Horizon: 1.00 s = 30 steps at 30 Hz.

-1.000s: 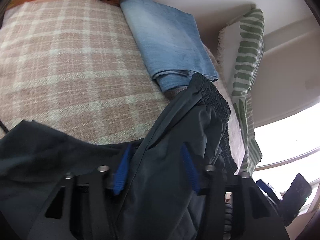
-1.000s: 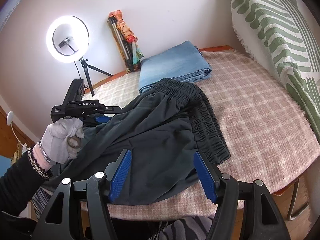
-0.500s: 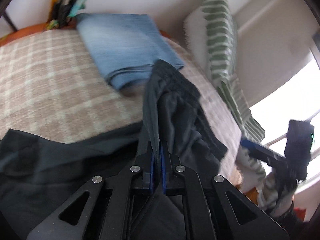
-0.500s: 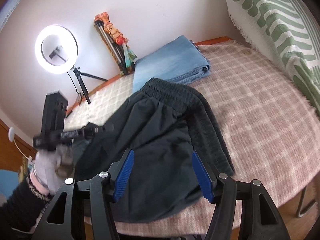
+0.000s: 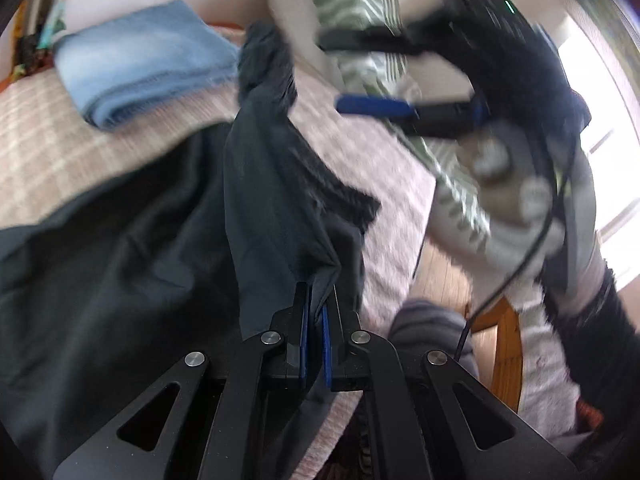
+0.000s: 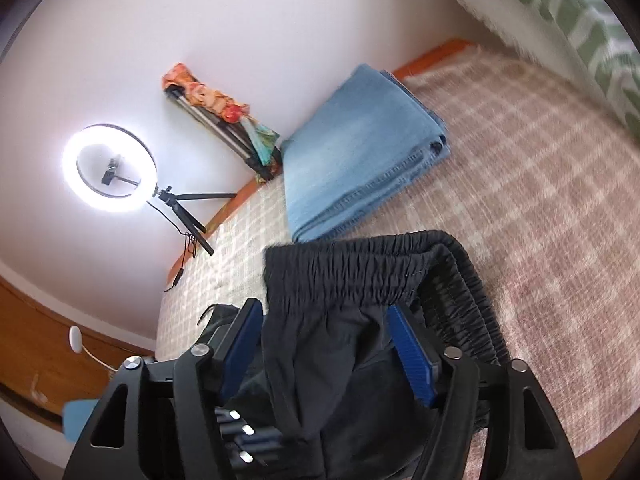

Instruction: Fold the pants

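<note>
Your pants (image 6: 344, 352) are dark, nearly black, of a thin smooth cloth with a gathered elastic waistband (image 6: 360, 276) that stands ribbed and ruffled across the right wrist view. They lie spread on the bed, over a pink-and-cream checked blanket (image 6: 540, 200), with the waistband end nearest the folded blue jeans (image 6: 360, 152) (the two look just beside each other, not clearly touching). Your left hand-held gripper (image 5: 315, 320) is pinched together on a fold of the dark cloth, which rises in a taut ridge from its blue pads towards the waistband end; the rest of the pants sags away to the left in loose creases. Your right hand-held gripper (image 6: 328, 344) stands with its blue pads apart, and its jaws have just been opening a little; the upper part of the pants lies between them, but the pads do not press on it. In the left wrist view your gloved right hand (image 5: 532, 216) holds that gripper above the edge of the bed, blurred. A white cushion with green stripes (image 6: 572, 20) leans at the far side, and a lit ring lamp (image 6: 108, 168) on a small tripod stands by the wall. No brand, label or writing can be read anywhere on the pants or the tools.
</note>
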Each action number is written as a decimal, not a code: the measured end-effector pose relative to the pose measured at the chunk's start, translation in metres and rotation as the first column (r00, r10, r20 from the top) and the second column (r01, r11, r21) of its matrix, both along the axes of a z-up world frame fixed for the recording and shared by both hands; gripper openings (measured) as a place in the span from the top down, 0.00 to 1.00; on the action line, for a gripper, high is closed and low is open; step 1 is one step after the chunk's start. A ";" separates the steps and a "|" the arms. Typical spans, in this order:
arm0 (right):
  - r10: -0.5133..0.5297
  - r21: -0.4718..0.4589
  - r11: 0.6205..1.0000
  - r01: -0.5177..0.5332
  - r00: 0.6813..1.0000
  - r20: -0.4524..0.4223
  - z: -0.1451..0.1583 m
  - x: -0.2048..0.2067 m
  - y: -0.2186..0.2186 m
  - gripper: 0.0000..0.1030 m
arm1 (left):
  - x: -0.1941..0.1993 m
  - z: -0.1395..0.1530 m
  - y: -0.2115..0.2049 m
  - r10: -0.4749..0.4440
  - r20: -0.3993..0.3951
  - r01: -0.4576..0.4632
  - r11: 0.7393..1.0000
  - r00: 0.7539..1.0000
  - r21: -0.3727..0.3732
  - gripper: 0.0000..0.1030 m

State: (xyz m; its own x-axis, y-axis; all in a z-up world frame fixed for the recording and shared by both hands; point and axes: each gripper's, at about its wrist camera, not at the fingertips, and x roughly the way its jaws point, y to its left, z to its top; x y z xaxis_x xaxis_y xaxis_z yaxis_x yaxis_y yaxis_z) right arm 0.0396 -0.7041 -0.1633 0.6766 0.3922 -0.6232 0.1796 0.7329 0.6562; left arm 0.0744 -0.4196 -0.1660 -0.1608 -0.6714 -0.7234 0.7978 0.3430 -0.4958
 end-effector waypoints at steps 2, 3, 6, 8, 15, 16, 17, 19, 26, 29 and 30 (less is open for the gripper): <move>0.001 0.021 1.000 -0.001 1.000 -0.031 -0.008 0.001 -0.006 0.30 | -0.007 -0.007 -0.001 -0.016 -0.008 0.016 1.000 1.000 0.012 0.96; 0.003 0.045 0.999 -0.001 0.999 -0.044 -0.014 0.001 -0.010 0.30 | -0.010 -0.010 -0.001 -0.027 -0.012 0.027 0.999 1.000 0.020 0.96; 0.021 0.126 0.992 -0.011 0.997 -0.074 -0.031 -0.003 -0.021 0.24 | -0.016 -0.012 -0.004 -0.045 -0.004 0.046 0.998 0.999 0.036 0.96; 0.030 0.179 0.984 -0.014 0.996 -0.087 -0.043 -0.007 -0.028 0.23 | -0.019 -0.011 0.002 -0.051 -0.003 0.051 0.998 0.999 0.040 0.96; 0.002 0.315 0.949 0.016 0.998 -0.059 -0.062 -0.036 -0.054 0.23 | -0.022 -0.018 -0.003 -0.056 -0.006 0.056 0.997 0.998 0.061 0.96; 0.005 0.331 0.944 0.013 0.999 -0.054 -0.063 -0.038 -0.055 0.23 | -0.025 -0.019 -0.004 -0.060 -0.004 0.060 0.996 0.998 0.065 0.96; 0.016 0.346 0.938 0.003 0.999 -0.051 -0.065 -0.038 -0.055 0.23 | -0.026 -0.020 -0.005 -0.064 0.001 0.063 0.996 0.998 0.070 0.96; 0.038 0.345 0.939 -0.017 0.998 -0.055 -0.068 -0.037 -0.052 0.23 | -0.027 -0.021 -0.008 -0.057 -0.001 0.057 0.995 0.998 0.082 0.96; 0.103 0.058 0.994 -0.093 0.974 -0.200 -0.073 -0.026 -0.019 0.68 | -0.008 0.021 0.039 0.007 0.060 -0.011 0.998 0.998 0.068 0.80; 0.106 -0.056 0.991 -0.123 0.967 -0.233 -0.073 -0.024 -0.009 0.75 | 0.002 0.042 0.084 0.051 0.157 -0.066 0.994 0.986 0.086 0.74; 0.105 -0.067 0.990 -0.124 0.968 -0.230 -0.072 -0.024 -0.008 0.75 | 0.007 0.046 0.102 0.073 0.177 -0.091 0.991 0.982 0.099 0.74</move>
